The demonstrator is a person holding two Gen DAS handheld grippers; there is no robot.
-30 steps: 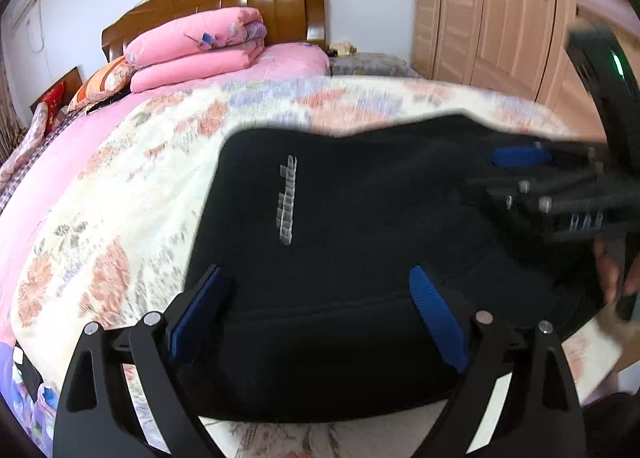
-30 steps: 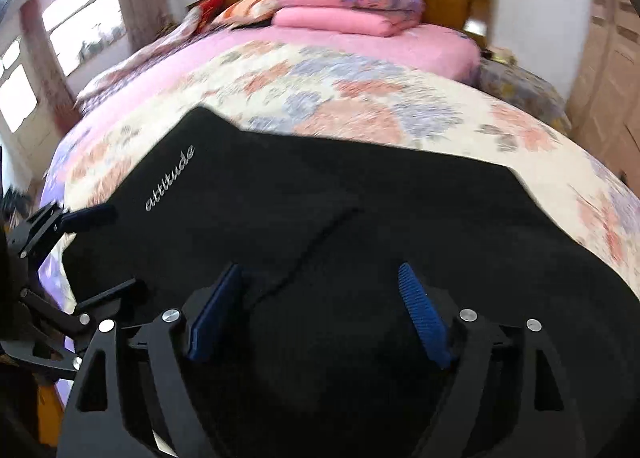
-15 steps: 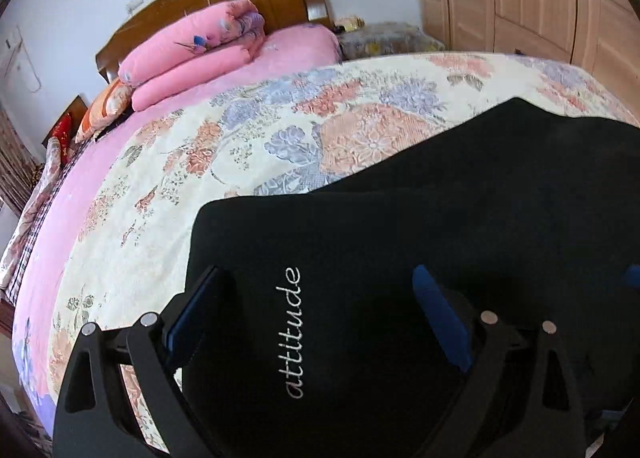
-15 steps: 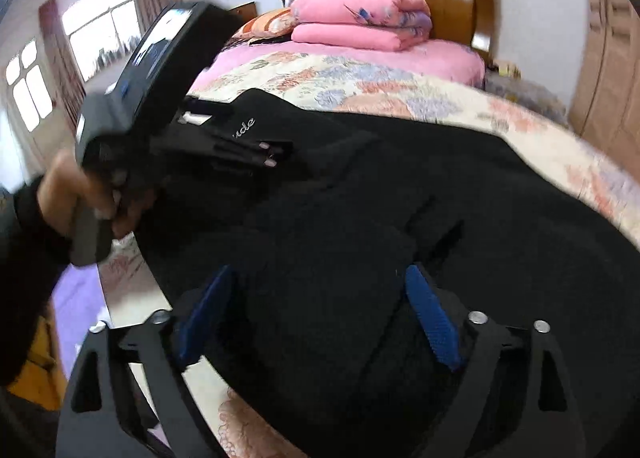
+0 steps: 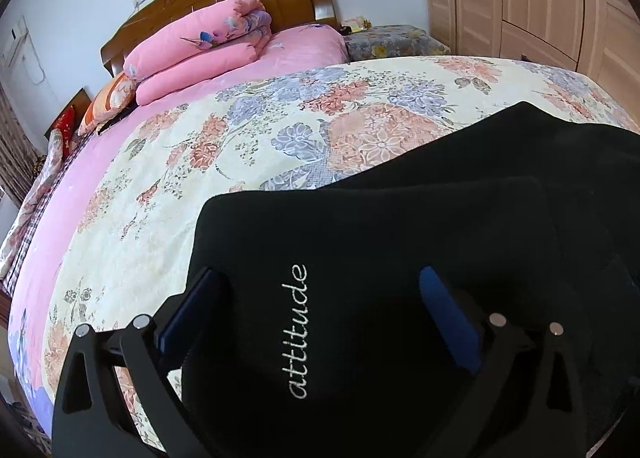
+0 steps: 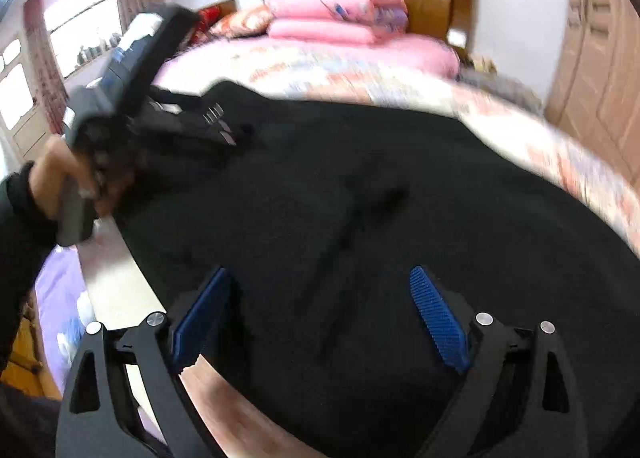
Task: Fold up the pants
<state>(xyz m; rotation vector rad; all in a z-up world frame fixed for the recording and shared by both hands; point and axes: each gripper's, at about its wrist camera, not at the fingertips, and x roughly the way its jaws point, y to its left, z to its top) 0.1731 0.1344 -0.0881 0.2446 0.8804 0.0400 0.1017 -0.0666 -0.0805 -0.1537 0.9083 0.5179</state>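
Left gripper point(image 5: 320, 310) fingers spread wide over the black pants point(image 5: 400, 242), nothing pinched; right gripper point(image 6: 320, 314) equally agape above the same cloth. The pants lie part-folded on the floral bed point(image 5: 200, 162). Soft, limp, light fabric, I'd say: pinch corners or hem edges.

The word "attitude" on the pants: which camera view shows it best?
The left wrist view. The white word "attitude" is sharp and readable there, on the black pants between the open fingers of the left tool. The right wrist view is blurred; its pants show no lettering.
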